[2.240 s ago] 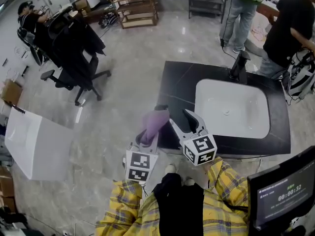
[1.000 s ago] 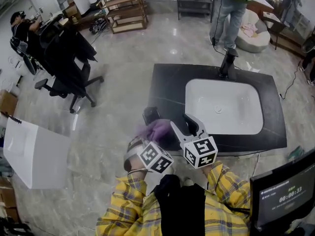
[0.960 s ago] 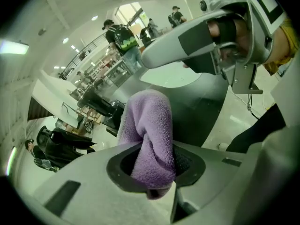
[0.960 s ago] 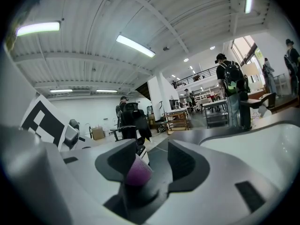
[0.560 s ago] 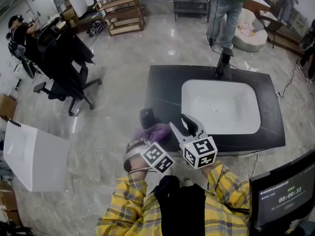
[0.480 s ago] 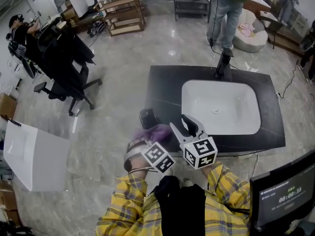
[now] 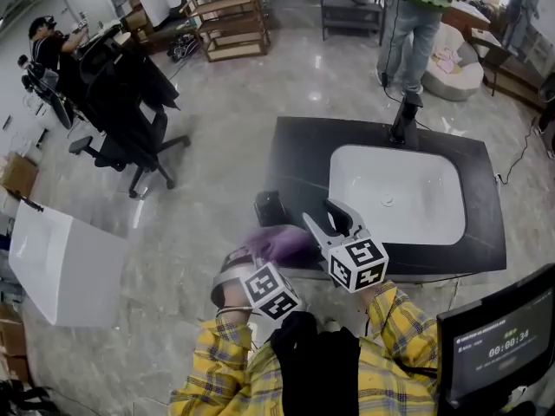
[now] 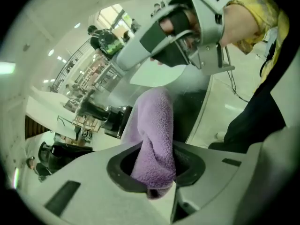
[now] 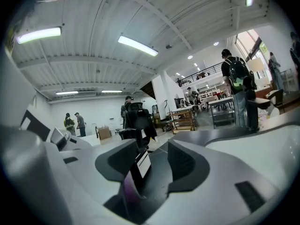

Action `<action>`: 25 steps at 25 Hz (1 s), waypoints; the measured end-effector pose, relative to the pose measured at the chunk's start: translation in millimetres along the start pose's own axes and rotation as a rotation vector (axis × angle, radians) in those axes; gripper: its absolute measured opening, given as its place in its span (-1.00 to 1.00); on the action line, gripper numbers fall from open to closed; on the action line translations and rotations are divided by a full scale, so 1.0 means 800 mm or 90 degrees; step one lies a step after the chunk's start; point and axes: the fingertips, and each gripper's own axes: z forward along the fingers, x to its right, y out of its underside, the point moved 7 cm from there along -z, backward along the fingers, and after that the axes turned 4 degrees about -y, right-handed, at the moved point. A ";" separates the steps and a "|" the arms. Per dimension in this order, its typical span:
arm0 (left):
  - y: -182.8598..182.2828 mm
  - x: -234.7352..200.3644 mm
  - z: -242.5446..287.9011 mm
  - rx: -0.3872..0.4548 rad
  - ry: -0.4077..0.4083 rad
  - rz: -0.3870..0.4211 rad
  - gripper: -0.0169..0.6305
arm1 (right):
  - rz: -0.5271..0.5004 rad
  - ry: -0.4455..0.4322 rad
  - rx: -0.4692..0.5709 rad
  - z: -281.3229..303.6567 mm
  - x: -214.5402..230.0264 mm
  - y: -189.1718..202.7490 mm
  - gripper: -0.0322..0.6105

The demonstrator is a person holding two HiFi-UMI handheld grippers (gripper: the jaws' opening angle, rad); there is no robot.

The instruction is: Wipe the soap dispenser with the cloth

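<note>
A black soap dispenser [image 7: 269,208] stands at the near left corner of the black counter [image 7: 303,159]. My left gripper [image 7: 257,263] is shut on a purple cloth [image 7: 282,243], which bunches just in front of the dispenser; I cannot tell whether they touch. In the left gripper view the cloth [image 8: 154,135] runs up out of the shut jaws of the left gripper [image 8: 157,168], with the dispenser [image 8: 115,120] behind it. My right gripper [image 7: 332,219] hovers open over the counter's front edge. Its own view shows the dispenser [image 9: 137,165], with a white label, beyond the open right gripper [image 9: 140,168].
A white sink [image 7: 399,193] fills the counter's right half, with a black faucet [image 7: 404,118] behind it. A black office chair [image 7: 130,102] and a white panel [image 7: 61,263] stand left. A person [image 7: 425,16] stands beyond the counter. A monitor [image 7: 499,341] is at my right.
The left gripper has tipped down and rolled, bringing the cloth from hanging upright to bunched beside the dispenser. The right gripper has kept its place, still open.
</note>
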 end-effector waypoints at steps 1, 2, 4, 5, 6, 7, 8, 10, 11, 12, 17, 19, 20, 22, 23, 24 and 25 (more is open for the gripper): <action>0.004 -0.002 -0.011 0.019 -0.001 -0.033 -0.68 | -0.008 -0.007 -0.005 0.003 -0.001 0.000 -0.27; 0.007 -0.005 -0.023 0.041 0.000 -0.072 -0.68 | -0.015 -0.017 -0.009 0.006 -0.001 -0.001 -0.27; 0.014 -0.015 -0.041 0.091 0.004 -0.157 -0.68 | -0.021 -0.037 -0.021 0.015 0.000 -0.001 -0.27; 0.019 -0.021 -0.048 0.116 0.006 -0.198 -0.68 | -0.022 -0.047 -0.031 0.021 0.001 -0.001 -0.27; 0.024 -0.028 -0.053 0.140 0.006 -0.237 -0.68 | -0.024 -0.058 -0.043 0.028 0.001 0.000 -0.27; 0.031 -0.035 -0.058 0.163 0.006 -0.275 -0.68 | -0.028 -0.072 -0.055 0.035 0.000 0.000 -0.27; 0.039 -0.042 -0.063 0.186 0.005 -0.313 -0.68 | -0.036 -0.092 -0.066 0.041 -0.002 0.001 -0.27; 0.054 -0.056 -0.075 0.228 0.008 -0.387 -0.68 | -0.059 -0.148 -0.085 0.054 -0.010 0.002 -0.27; 0.061 -0.061 -0.080 0.249 0.012 -0.420 -0.68 | -0.073 -0.176 -0.095 0.060 -0.014 0.003 -0.27; 0.067 -0.065 -0.084 0.270 0.017 -0.449 -0.68 | -0.089 -0.199 -0.109 0.066 -0.017 0.003 -0.27; 0.094 -0.074 -0.096 0.343 0.001 -0.558 -0.68 | -0.148 -0.269 -0.182 0.096 -0.027 0.010 -0.26; 0.103 -0.078 -0.097 0.366 0.007 -0.600 -0.68 | -0.158 -0.298 -0.194 0.106 -0.032 0.010 -0.24; 0.106 -0.079 -0.096 0.378 0.013 -0.617 -0.68 | -0.169 -0.310 -0.198 0.111 -0.034 0.009 -0.24; 0.112 -0.086 -0.093 0.398 0.025 -0.643 -0.68 | -0.202 -0.333 -0.206 0.125 -0.040 0.008 -0.22; 0.116 -0.091 -0.088 0.406 0.029 -0.654 -0.68 | -0.220 -0.342 -0.212 0.134 -0.042 0.008 -0.21; 0.119 -0.098 -0.082 0.411 0.033 -0.665 -0.68 | -0.235 -0.350 -0.218 0.145 -0.043 0.009 -0.21; 0.120 -0.104 -0.075 0.416 0.036 -0.675 -0.68 | -0.248 -0.357 -0.221 0.155 -0.043 0.010 -0.21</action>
